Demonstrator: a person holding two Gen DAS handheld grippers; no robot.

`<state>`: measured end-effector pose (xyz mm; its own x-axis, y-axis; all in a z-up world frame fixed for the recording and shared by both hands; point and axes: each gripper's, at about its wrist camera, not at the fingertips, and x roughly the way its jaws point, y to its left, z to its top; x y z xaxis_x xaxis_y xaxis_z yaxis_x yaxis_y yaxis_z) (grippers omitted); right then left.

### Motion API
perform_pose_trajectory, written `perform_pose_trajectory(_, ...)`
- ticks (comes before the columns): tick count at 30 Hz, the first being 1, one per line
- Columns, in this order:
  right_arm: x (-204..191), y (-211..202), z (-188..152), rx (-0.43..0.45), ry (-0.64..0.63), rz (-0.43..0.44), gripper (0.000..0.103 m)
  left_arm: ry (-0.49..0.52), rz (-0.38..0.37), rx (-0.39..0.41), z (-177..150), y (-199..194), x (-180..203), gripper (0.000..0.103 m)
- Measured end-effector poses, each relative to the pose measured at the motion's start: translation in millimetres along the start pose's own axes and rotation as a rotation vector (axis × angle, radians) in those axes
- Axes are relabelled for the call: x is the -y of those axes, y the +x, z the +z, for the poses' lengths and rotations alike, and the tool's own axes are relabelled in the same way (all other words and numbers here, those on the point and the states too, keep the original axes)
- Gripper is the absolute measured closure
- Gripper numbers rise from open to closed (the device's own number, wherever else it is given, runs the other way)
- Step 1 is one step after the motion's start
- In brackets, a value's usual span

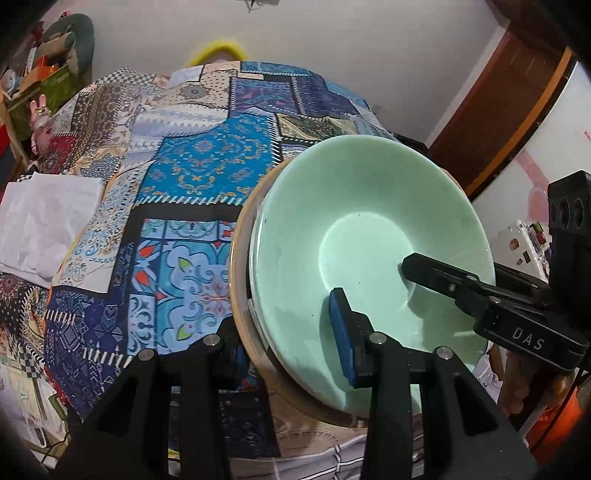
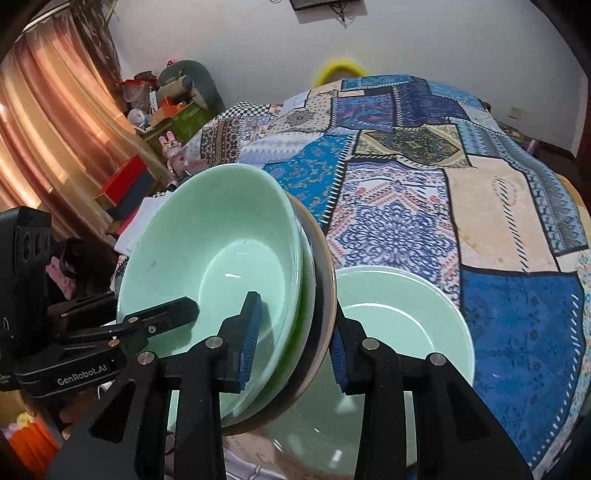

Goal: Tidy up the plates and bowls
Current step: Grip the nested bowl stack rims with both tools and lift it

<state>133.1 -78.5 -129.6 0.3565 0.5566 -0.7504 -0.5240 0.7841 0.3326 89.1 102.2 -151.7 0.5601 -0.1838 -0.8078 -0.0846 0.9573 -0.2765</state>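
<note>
Patchwork cloth covers the desk. Both tools clamp one stack: pale green bowl nested on a tan-rimmed plate, tilted, off the cloth. Left tool pinches its near rim, right tool the opposite rim, probably sharing the load. Second bowl sits at the near edge.

You're in a lived-in room of a home. A patchwork cloth covers the table, a pleated copper curtain hangs at one side, and a shelf in the corner is heaped with boxes, cushions and a pink toy rabbit. There's a brown wooden door in a plain white wall.
</note>
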Motion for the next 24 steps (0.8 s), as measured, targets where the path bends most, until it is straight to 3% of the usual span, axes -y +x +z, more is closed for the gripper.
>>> perform_pose_trajectory(24, 49, -10, -26, -0.039, 0.087, -0.041, 0.072, 0.062, -0.031, -0.099, -2, 45, 42, 0.065)
